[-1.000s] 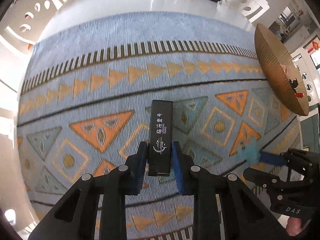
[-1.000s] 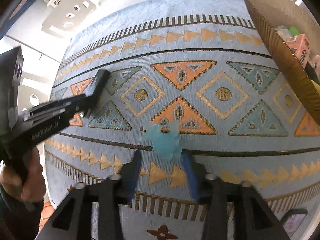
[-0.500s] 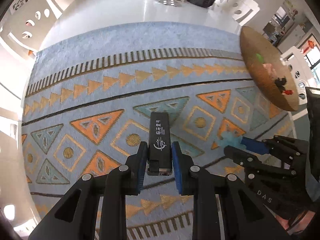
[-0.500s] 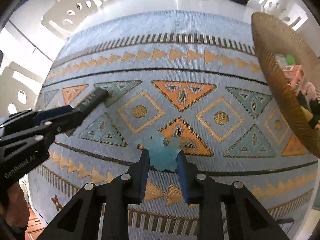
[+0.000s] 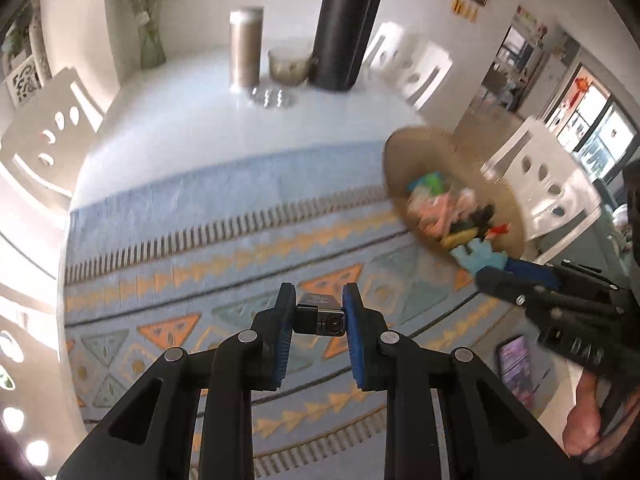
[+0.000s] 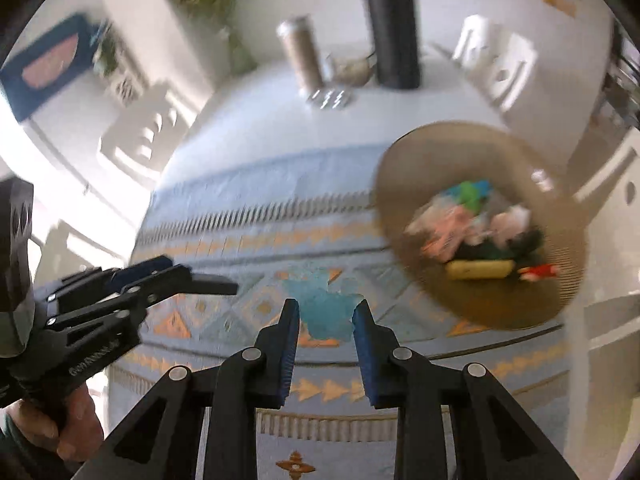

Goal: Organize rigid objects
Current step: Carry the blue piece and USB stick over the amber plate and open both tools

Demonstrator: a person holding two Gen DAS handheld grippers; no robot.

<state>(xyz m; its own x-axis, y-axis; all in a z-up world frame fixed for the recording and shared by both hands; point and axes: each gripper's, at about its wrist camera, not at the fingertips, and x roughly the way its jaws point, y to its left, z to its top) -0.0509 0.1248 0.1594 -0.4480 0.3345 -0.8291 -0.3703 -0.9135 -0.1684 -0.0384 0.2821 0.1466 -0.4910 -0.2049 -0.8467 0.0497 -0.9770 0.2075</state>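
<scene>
step in hand, as i judge it: carry both items to the basket [image 6: 404, 184] and drop them in. advice: keep both grips firm until each item is over the bowl, clear the near rim, release 1 at a time.

left gripper [image 5: 319, 312]: narrow gap, pads clamped on the black lighter [image 5: 319, 317], seen end-on, held above the rug [image 5: 180, 216].

right gripper [image 6: 326, 314]: narrow gap, blue toy [image 6: 324, 306] pinched between the pads, blurred. in the left view the toy sits just beside the basket's near rim. basket lies far right, already holding mixed items.
</scene>
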